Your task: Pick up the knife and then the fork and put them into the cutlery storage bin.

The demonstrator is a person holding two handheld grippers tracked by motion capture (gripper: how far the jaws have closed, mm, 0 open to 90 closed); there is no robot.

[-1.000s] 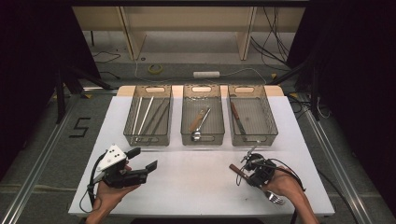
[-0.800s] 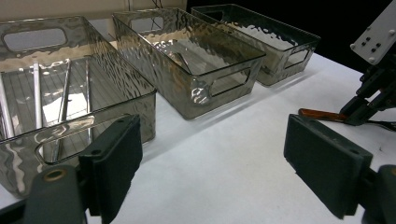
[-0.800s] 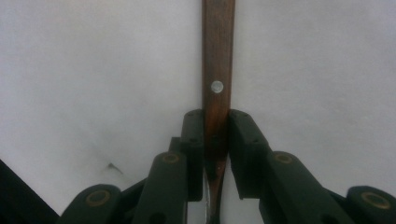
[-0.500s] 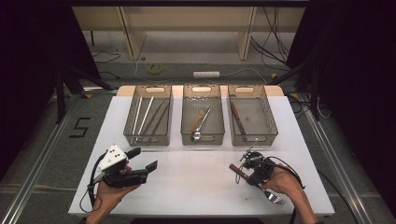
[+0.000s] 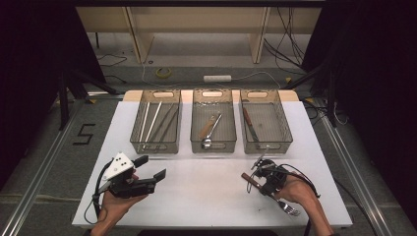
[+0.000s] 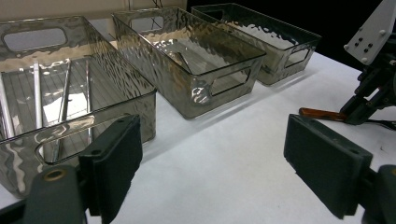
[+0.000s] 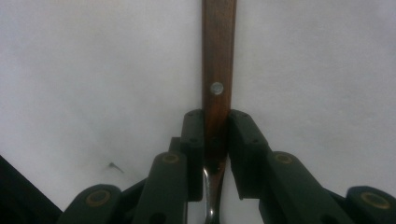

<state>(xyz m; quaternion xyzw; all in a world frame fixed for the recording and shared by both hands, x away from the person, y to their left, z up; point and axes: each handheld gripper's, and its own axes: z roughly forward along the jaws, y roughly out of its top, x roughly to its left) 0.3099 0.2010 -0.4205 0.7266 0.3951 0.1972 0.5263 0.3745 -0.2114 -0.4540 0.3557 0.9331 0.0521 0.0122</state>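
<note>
The right gripper view shows the right gripper (image 7: 215,135) clamped on a wooden-handled steel fork (image 7: 218,70); the high view adds the fork's tines (image 5: 291,210) behind that hand, nearer than the right smoky clear plastic bin (image 5: 265,129). The left gripper (image 5: 150,168) gapes wide, holding nothing. The white table (image 5: 206,189) stands on grey floor.

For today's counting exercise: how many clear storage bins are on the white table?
3. They stand side by side along the table's far edge: the left bin holds long thin sticks, the middle bin a spoon and a wooden-handled utensil, the right bin one wooden-handled utensil. None appears hidden.
</note>
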